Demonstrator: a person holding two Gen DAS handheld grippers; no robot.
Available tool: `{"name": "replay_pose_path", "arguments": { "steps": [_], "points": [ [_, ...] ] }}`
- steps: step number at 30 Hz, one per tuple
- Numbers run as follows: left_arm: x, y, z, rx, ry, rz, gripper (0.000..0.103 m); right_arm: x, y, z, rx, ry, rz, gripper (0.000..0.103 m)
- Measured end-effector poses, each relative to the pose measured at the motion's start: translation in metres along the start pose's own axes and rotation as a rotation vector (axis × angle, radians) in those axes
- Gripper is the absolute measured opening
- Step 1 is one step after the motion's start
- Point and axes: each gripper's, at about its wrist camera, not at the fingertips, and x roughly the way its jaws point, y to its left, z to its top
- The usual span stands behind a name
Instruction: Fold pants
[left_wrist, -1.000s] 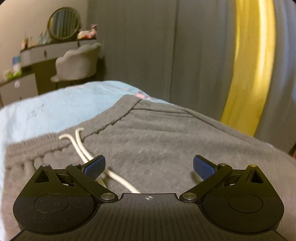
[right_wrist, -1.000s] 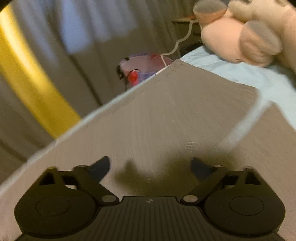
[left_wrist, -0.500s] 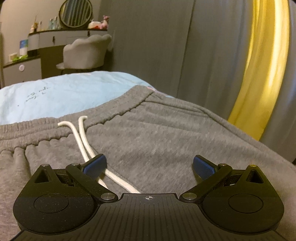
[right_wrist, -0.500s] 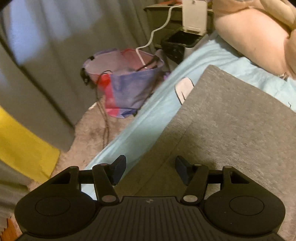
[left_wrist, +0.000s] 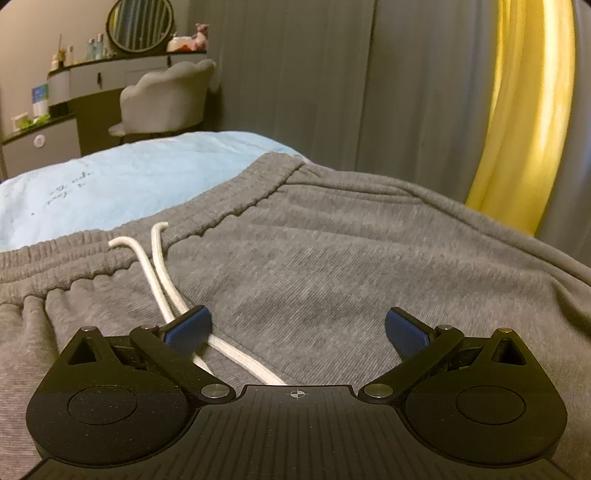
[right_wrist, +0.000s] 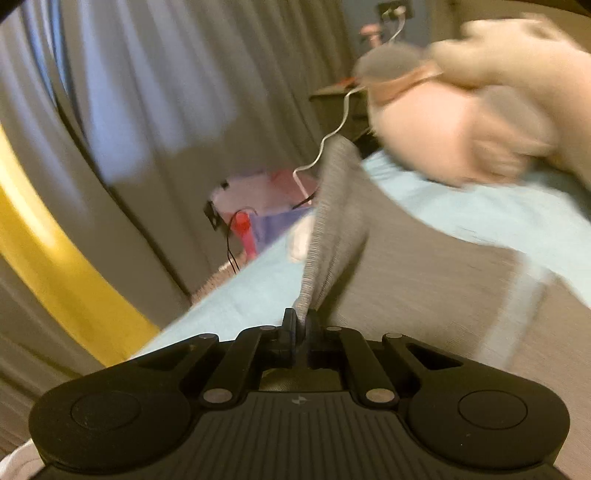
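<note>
Now right gripper (right_wrist: 301, 326) clenched on pants (right_wrist: 332, 221) hem (plush toy (right_wrist: 461, 122) beyond); left gripper (left_wrist: 297, 328) spread over drawstring (left_wrist: 162, 280).

Grey pants (left_wrist: 332, 258) are spread across the frame's middle on a blue bed (left_wrist: 129, 181). A white drawstring (left_wrist: 162, 280) is seen running under the left gripper (left_wrist: 298, 328), whose blue fingers (left_wrist: 190, 326) are held wide apart at lower centre.

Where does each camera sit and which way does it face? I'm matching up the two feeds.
Left wrist: on the left hand-held gripper, open, looking across the pants' waistband toward a vanity.
Right wrist: on the right hand-held gripper, shut on a pants edge, facing a plush toy.
Shared: grey pants, blue bedding, yellow curtain.
</note>
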Motion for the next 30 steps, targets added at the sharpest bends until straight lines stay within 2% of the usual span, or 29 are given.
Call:
{"name": "replay_pose_path", "arguments": {
  "steps": [3,5,6,8,10,12,13,15,17,18,19,20,23,24,25,26,30],
  "points": [
    [0.000,-0.001,0.000,0.000,-0.001,-0.001,0.103,-0.049,-0.046,-0.052,0.058,0.062,-0.024,0.004],
    [-0.002,0.000,0.000,-0.007,-0.004,-0.010,0.103,-0.065,-0.071,-0.082,0.065,0.090,-0.090,0.003],
    [-0.004,0.001,0.000,-0.011,-0.003,-0.015,0.103,-0.065,-0.080,-0.088,0.059,0.105,-0.101,0.005],
    [-0.008,0.002,0.000,-0.013,0.004,-0.029,0.103,-0.069,-0.100,-0.091,0.138,0.092,-0.089,0.007],
    [-0.015,0.002,0.003,-0.007,0.024,-0.065,0.103,-0.070,-0.111,-0.084,0.220,0.076,-0.005,0.021],
    [-0.024,0.002,0.009,-0.014,0.069,-0.158,0.103,-0.065,-0.119,-0.077,0.295,0.062,0.070,0.051],
    [-0.027,0.003,0.014,-0.035,0.103,-0.216,0.103,-0.062,-0.122,-0.077,0.327,0.058,0.108,0.053],
    [-0.030,0.004,0.024,-0.101,0.166,-0.324,0.103,-0.048,-0.132,-0.077,0.407,0.069,0.176,0.052],
    [-0.026,0.001,0.036,-0.163,0.247,-0.423,0.103,-0.032,-0.142,-0.080,0.486,0.107,0.207,0.045],
    [-0.022,-0.004,0.045,-0.170,0.281,-0.461,0.103,-0.025,-0.146,-0.081,0.521,0.106,0.230,0.031],
    [-0.018,-0.012,0.055,-0.159,0.292,-0.478,0.103,-0.020,-0.148,-0.080,0.535,0.107,0.240,0.023],
    [-0.014,-0.022,0.065,-0.139,0.291,-0.497,0.103,-0.016,-0.146,-0.078,0.530,0.104,0.266,0.011],
    [0.007,-0.051,0.088,-0.118,0.323,-0.529,0.102,-0.009,-0.144,-0.071,0.496,0.096,0.292,0.012],
    [0.018,-0.062,0.094,-0.124,0.343,-0.540,0.096,-0.005,-0.144,-0.069,0.493,0.102,0.299,0.012],
    [0.029,-0.072,0.100,-0.129,0.370,-0.534,0.083,-0.001,-0.146,-0.068,0.503,0.109,0.303,0.012],
    [0.041,-0.081,0.104,-0.128,0.395,-0.525,0.077,0.001,-0.150,-0.067,0.520,0.114,0.313,0.011],
    [0.082,-0.097,0.108,-0.143,0.499,-0.471,0.072,0.010,-0.161,-0.064,0.574,0.133,0.350,0.012]
  ]
}}
